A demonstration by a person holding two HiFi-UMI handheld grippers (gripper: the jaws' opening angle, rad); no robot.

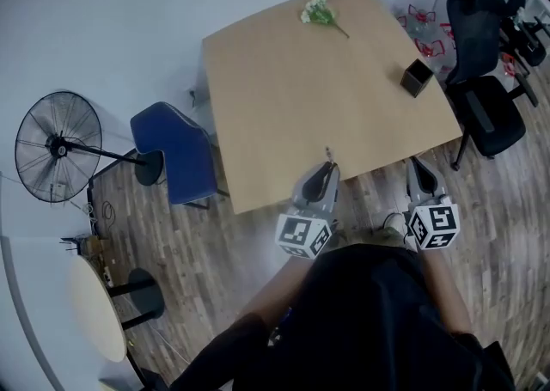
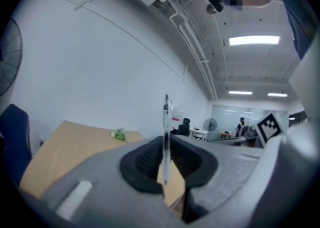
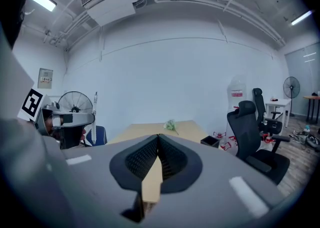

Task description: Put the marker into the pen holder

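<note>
looking down in the head view, the left gripper (image 1: 322,176) stands at the near edge of the wooden table (image 1: 275,97), and the marker (image 1: 329,155) sticks out of its tip. the right gripper (image 1: 419,171) is beside it on the right. the black pen holder (image 1: 417,77) stands near the table's right edge, well apart from both. in the left gripper view the jaws are clamped on the upright marker. in the right gripper view the jaws are pressed together, pad on pad.
</note>
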